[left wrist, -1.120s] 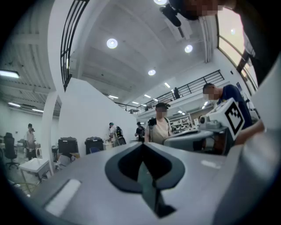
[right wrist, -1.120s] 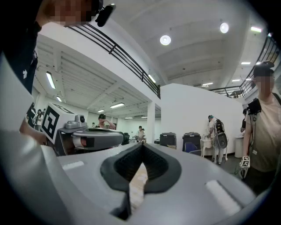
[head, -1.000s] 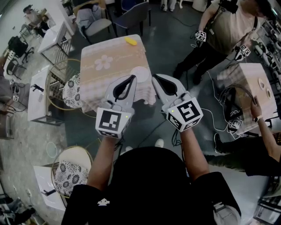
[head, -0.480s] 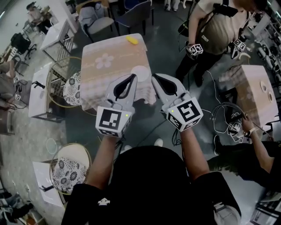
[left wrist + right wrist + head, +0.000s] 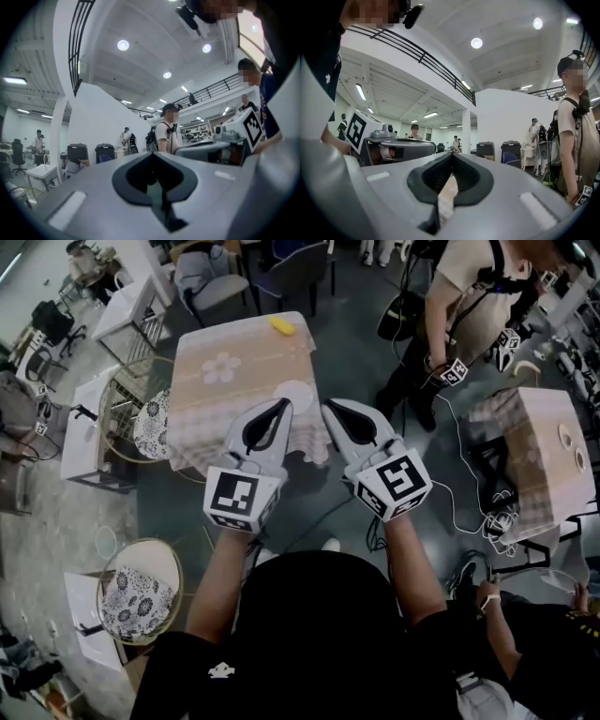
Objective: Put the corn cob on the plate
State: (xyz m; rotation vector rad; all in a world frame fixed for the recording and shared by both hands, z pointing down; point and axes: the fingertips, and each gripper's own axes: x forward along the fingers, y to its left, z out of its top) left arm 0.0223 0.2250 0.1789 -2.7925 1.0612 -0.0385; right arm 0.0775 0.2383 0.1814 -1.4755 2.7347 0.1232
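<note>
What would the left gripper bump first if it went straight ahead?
Probably nothing close: the left gripper points over the square table with beige flowered cloth; beyond looks free. Depth is unclear.

One corn cob (image 5: 279, 326), one plate (image 5: 295, 394). Two grippers: left gripper (image 5: 283, 405), right gripper (image 5: 328, 408). Two cloth-covered tables: centre table (image 5: 216, 413), right table (image 5: 525, 451). Two floral-cushion chairs: far chair (image 5: 150, 424), near chair (image 5: 139, 604). Plain chairs (image 5: 211, 287) behind: probably two, blurry.
</note>
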